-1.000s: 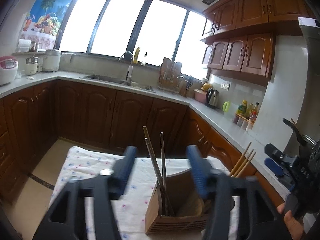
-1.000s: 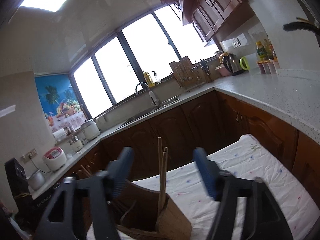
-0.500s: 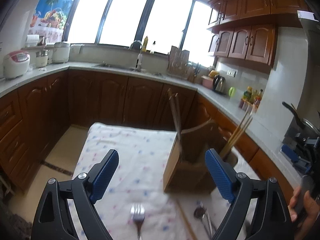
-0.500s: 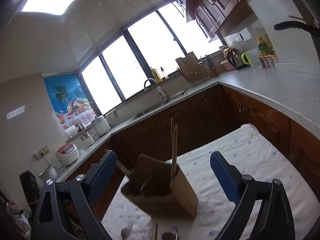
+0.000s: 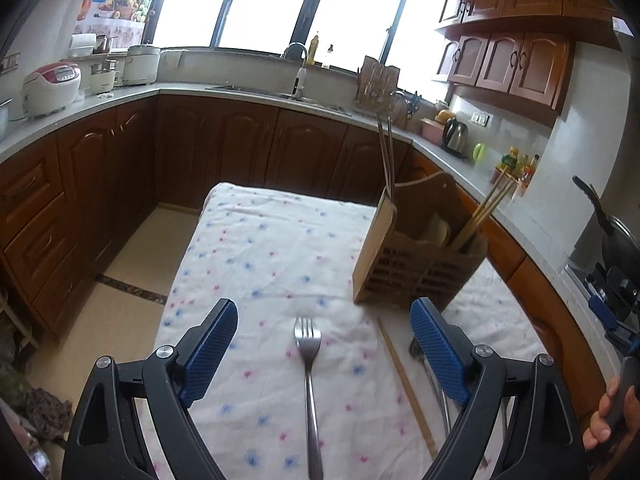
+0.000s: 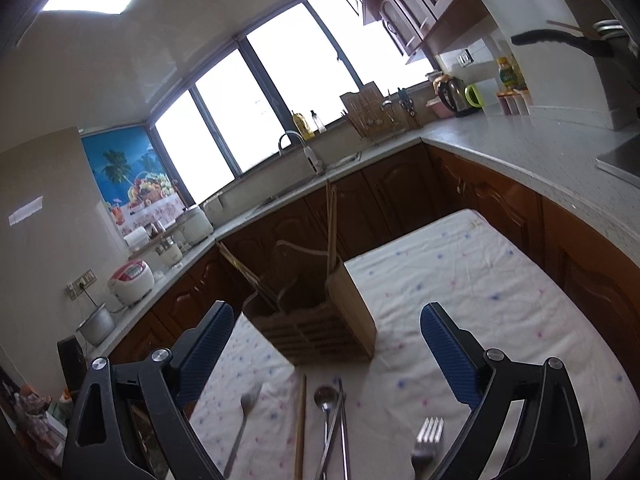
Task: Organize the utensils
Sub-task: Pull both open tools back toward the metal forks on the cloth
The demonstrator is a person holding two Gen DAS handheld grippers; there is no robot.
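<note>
The left gripper (image 5: 324,348) hangs wide open over the fork (image 5: 309,376) lying on the tablecloth (image 5: 264,248), centered between its fingers. The right gripper (image 6: 326,350) gapes empty; the wooden holder (image 6: 316,316) stands beyond.

fork (image 5: 308,376): handle end cut off by near edge | chopstick (image 5: 404,380): near tip behind right finger of left tongs | spoon (image 6: 326,404): handle runs off near edge | second fork (image 6: 428,440): only tines show | holder (image 6: 316,320): contents too dark to tell
</note>
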